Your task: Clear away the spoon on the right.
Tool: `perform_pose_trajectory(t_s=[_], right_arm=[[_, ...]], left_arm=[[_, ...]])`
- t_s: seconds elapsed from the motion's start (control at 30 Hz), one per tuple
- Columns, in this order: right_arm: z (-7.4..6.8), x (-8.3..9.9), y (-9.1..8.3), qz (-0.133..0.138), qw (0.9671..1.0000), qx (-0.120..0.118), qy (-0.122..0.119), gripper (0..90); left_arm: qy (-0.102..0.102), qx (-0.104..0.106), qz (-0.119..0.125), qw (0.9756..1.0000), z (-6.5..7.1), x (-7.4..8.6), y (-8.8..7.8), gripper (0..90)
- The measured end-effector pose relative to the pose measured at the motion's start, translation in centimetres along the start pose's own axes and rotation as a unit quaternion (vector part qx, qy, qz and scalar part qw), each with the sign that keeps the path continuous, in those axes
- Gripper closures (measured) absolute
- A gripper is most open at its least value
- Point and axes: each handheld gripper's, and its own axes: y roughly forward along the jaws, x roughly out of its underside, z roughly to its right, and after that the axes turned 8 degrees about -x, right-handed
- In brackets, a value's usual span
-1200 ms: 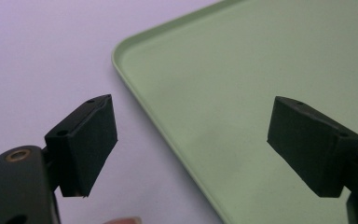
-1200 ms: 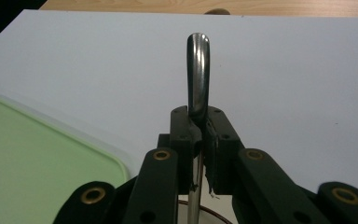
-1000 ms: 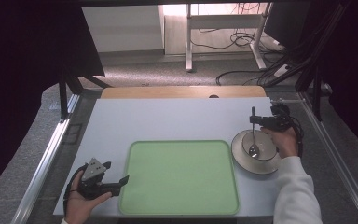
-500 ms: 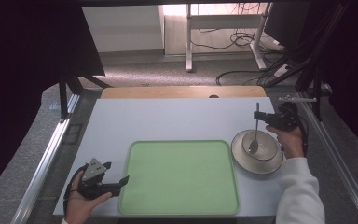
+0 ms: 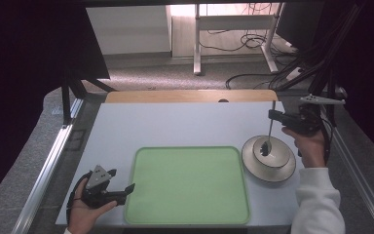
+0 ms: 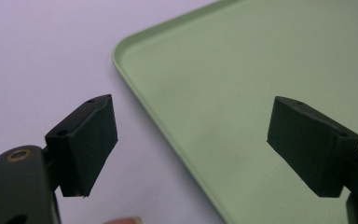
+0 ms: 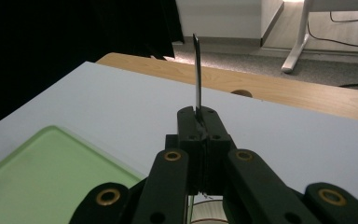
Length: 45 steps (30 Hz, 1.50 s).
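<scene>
A small cup (image 5: 264,150) stands on a round grey saucer (image 5: 268,165) at the right of the white table. My right gripper (image 5: 275,116) is shut on the handle of a metal spoon (image 5: 270,129). The spoon hangs nearly upright, with its bowl down at the cup. In the right gripper view the thin spoon handle (image 7: 197,70) sticks up from my shut right gripper (image 7: 198,114). My left gripper (image 5: 129,187) rests at the front left, open, beside the green tray (image 5: 190,185). Its open jaws (image 6: 200,140) straddle the tray's rim (image 6: 135,79) with nothing between them.
The green tray (image 7: 51,163) is bare and fills the front middle of the table. A wooden strip (image 5: 190,96) runs along the table's far edge. Metal rails (image 5: 48,165) flank both sides, and cables lie on the floor behind.
My right gripper has shifted slightly up and back with the spoon, which now hangs more upright over the cup. The left gripper has not moved.
</scene>
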Motion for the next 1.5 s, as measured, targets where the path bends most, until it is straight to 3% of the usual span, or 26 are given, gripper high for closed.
perform_pose_trajectory(t_s=[0.3,0.67,1.27,1.5], right_arm=[[-1.7,-0.8,-0.5,0.012,0.9996,-0.018,-0.016,89.6],[-3.5,-1.0,-0.1,0.007,0.9989,-0.04,-0.026,89.6],[-8.0,-0.8,1.5,-0.034,0.9948,-0.075,-0.059,89.6],[-9.0,-0.2,2.2,-0.051,0.993,-0.087,-0.062,89.5]], left_arm=[[0.0,-0.001,0.0,1.0,0.0,0.0,0.0,15.6],[-0.001,-0.001,0.0,1.0,0.0,0.0,0.0,15.6],[-0.001,-0.004,0.001,1.0,-0.2,0.0,-0.1,15.8],[0.0,-0.002,0.002,1.0,0.0,-0.1,-0.1,15.8]])
